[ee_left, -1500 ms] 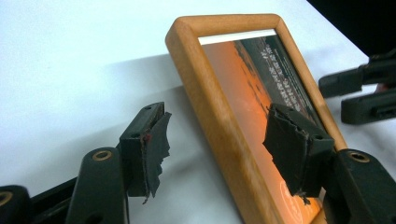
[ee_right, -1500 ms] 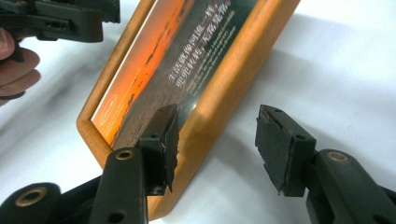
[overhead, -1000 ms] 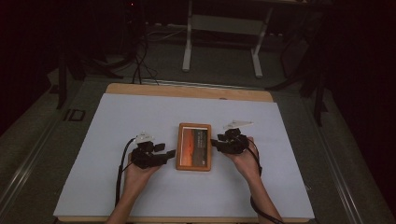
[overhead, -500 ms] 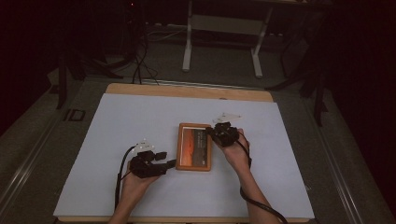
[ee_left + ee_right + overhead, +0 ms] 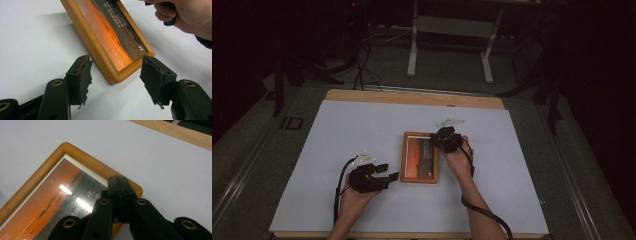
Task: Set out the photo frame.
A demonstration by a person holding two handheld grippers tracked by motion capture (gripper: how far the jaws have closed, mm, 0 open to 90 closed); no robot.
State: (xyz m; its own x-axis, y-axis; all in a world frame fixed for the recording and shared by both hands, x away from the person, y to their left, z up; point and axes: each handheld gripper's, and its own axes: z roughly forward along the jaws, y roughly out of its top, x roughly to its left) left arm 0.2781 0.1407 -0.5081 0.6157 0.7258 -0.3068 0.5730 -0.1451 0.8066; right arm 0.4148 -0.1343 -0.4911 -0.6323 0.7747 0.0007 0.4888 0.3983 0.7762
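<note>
Picture frame [image 5: 421, 157] flat mid-table, long axis running away from person. Left gripper [image 5: 113, 82] spread, straddling frame's near corner, not touching. Right gripper [image 5: 119, 185] pressed together, nothing between, over frame's far right corner.

Seen from a fixed high camera, looking forward and down across the white-covered wooden table [image 5: 362, 130]. Close in from the left gripper [image 5: 113, 80], low over the near corner of the orange-toned picture in its rounded wooden frame [image 5: 100, 50]. Tighter still from the right gripper [image 5: 120, 192], above a far corner. Shared by all three: that frame.
</note>
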